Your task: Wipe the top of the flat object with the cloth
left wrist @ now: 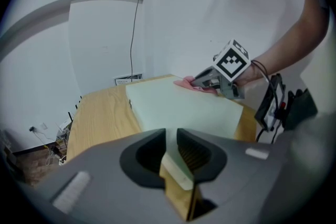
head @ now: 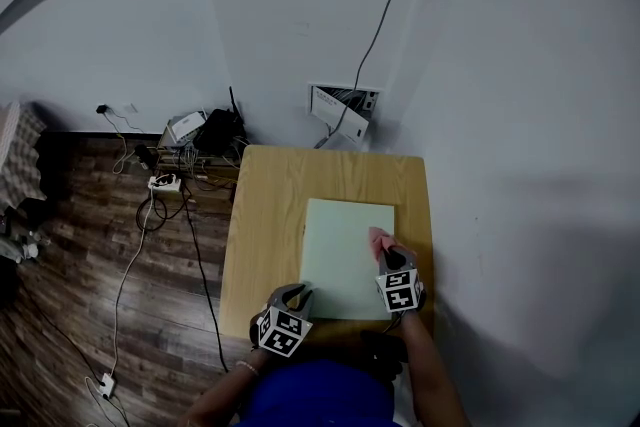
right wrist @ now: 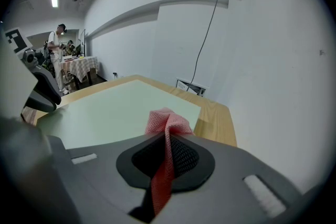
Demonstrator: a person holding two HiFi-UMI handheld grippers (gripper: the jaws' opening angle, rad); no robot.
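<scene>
A pale green flat board [head: 340, 250] lies on the wooden table [head: 262, 215]. My right gripper [head: 392, 258] is shut on a pink mesh cloth [head: 378, 239], which rests on the board's right side near its edge. In the right gripper view the cloth [right wrist: 165, 122] bunches up between the jaws over the board [right wrist: 115, 110]. My left gripper [head: 300, 292] sits at the board's near left corner. In the left gripper view that corner [left wrist: 177, 171] is wedged between the jaws of my left gripper [left wrist: 171, 136], which close on it. That view also shows the right gripper [left wrist: 203, 81] and the cloth [left wrist: 185, 83].
White walls stand close behind and to the right of the table. An open wall box [head: 343, 110] with a hanging cable is behind it. Cables, a power strip [head: 163, 182] and small devices lie on the wood floor at the left. A person stands far off in the right gripper view.
</scene>
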